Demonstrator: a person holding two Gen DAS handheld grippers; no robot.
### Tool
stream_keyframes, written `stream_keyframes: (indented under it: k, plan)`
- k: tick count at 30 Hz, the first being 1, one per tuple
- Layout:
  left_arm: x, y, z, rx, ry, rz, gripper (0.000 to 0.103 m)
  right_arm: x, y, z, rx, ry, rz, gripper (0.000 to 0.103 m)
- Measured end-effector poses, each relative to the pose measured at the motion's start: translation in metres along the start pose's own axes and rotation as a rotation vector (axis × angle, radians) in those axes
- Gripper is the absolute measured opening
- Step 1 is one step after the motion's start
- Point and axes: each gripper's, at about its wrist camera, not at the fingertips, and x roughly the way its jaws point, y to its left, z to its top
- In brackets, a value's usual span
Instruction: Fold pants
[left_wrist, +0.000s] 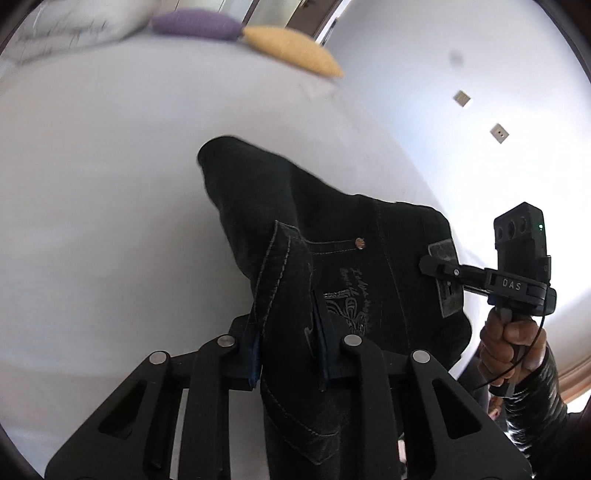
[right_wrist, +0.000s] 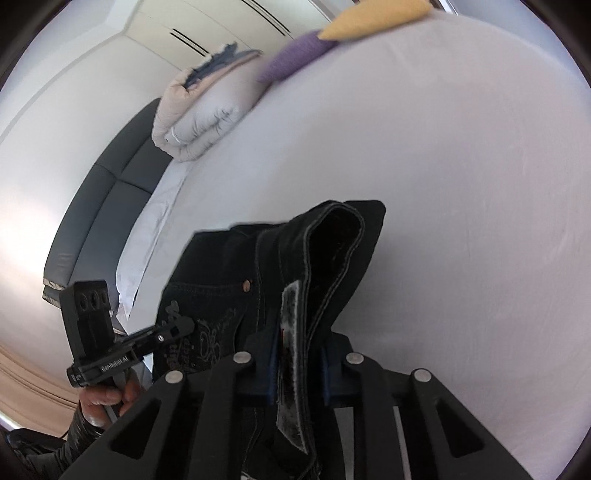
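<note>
Black jeans (left_wrist: 295, 206) with pale embroidery and a copper rivet are lifted off a white bed sheet (left_wrist: 110, 184). My left gripper (left_wrist: 290, 350) is shut on the stitched waistband edge, which fills the gap between its blue pads. Over at the right of the left wrist view, my right gripper (left_wrist: 439, 273) clamps the other waistband corner. The right wrist view shows the right gripper (right_wrist: 299, 365) shut on a folded waistband strip of the jeans (right_wrist: 229, 266). At the lower left of that view, the left gripper (right_wrist: 181, 326) bites the embroidered part. The legs trail away onto the sheet (right_wrist: 443, 184).
A purple cushion (left_wrist: 195, 24) and a yellow cushion (left_wrist: 295, 50) lie at the bed's far edge. A folded pale duvet (right_wrist: 199, 110) rests near the dark padded headboard (right_wrist: 107, 192). A person's hand (left_wrist: 513, 343) in a dark sleeve holds each gripper handle.
</note>
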Motion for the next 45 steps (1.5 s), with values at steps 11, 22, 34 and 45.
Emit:
stream_keyframes:
  k: [11, 22, 34, 45]
  plan:
    - [0.047, -0.005, 0.095, 0.047, -0.036, 0.005, 0.021, -0.013, -0.039, 0.087, 0.030, -0.068, -0.036, 0.019]
    - [0.120, 0.024, 0.079, 0.004, 0.030, 0.037, 0.041, 0.024, -0.121, 0.085, 0.188, -0.017, -0.033, 0.032]
    - [0.061, 0.003, 0.038, 0.121, -0.144, 0.209, 0.059, -0.034, -0.102, 0.047, 0.194, -0.191, -0.135, 0.057]
    - [-0.105, -0.135, -0.053, 0.403, -0.671, 0.587, 0.103, -0.152, 0.076, -0.052, -0.288, -0.636, -0.460, 0.103]
